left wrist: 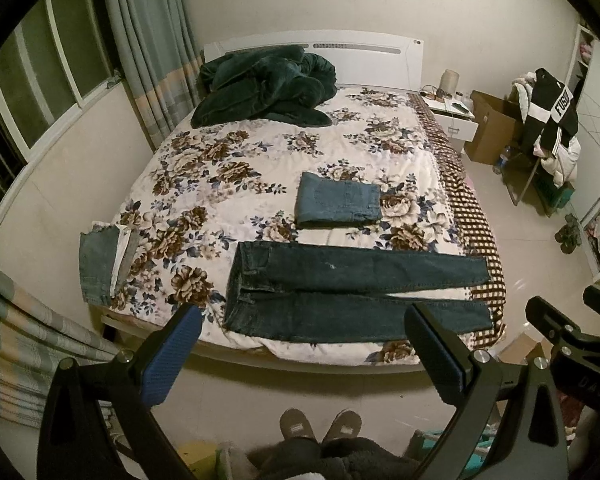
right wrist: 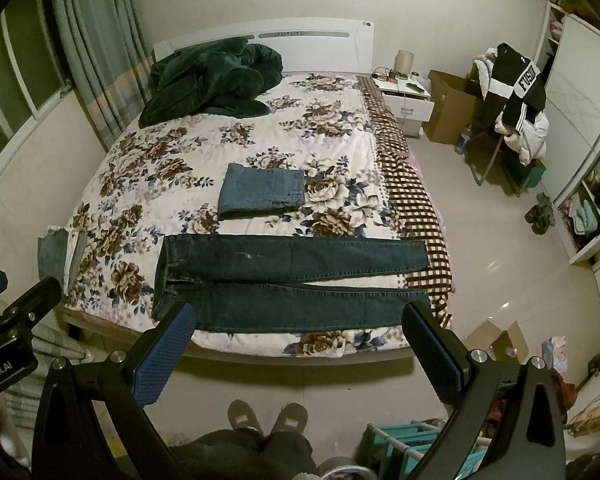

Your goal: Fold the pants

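Dark jeans (left wrist: 356, 292) lie flat along bed's (left wrist: 260, 160) near edge, legs parted. Denim: limp, moderately heavy, not slippery; pinch hems or waistband. Left gripper (left wrist: 304, 344) and right gripper (right wrist: 300, 344) spread, empty.

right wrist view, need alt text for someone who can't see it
Dark jeans lie flat and unfolded across the near end of a floral bed, with lighter folded jeans beyond them. The right gripper hangs open in front, holding nothing; slippered feet show below.
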Available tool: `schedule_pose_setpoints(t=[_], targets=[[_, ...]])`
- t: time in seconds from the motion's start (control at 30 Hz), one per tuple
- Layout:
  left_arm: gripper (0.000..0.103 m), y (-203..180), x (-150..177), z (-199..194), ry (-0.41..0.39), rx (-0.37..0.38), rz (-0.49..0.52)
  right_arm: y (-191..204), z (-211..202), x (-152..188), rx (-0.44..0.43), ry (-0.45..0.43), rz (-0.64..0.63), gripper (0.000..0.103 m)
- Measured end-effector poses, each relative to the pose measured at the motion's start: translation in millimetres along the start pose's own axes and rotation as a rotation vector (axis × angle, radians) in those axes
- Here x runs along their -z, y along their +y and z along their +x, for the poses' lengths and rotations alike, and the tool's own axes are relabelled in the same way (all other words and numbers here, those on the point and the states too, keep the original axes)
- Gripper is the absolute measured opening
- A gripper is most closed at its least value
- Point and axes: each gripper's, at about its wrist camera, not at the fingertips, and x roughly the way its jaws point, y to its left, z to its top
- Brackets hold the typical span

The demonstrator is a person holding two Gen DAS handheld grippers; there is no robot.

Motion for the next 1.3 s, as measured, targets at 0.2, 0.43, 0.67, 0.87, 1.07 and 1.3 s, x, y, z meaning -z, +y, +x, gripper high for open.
schedule_pose_setpoints(t=[0.2, 0.43, 0.67, 0.87, 1.07, 1.3], targets=[[0.103, 2.9, -25.5, 32.5, -0.024, -0.081, -0.055, -1.4, 30.5, 1.5, 0.01, -0.01, 0.051, 0.103], [0.103, 15.3, -49.6, 130.2, 0.042, -0.184, -0.121, -65.7, 148.0, -48.2, 0.024, 0.087, 0.174, 0.103], [0.103, 44.5, -65.9, 285.7, 0.275, -0.203, -0.242, -114.0, 304.8, -83.0, 0.09, 0.223, 0.327, 0.103], [0.103, 65.5, -79.1, 432.6, 0.44, -0.201, -0.358, -155.0, 462.1, -97.4, 0.161, 0.358, 0.519, 0.103], [0.103, 100.7, -72.8, 580.4, 0.573, -0.238, -0.498, -182.6, 613.0, -99.9, 0.221, 0.469, 0.65, 0.103], [0.103, 120.0, -52.0, 708.7, 0.668, -0.282, -0.567, -213.9, 735.3, -78.2, 0.32, 0.552, 0.75, 0.103]])
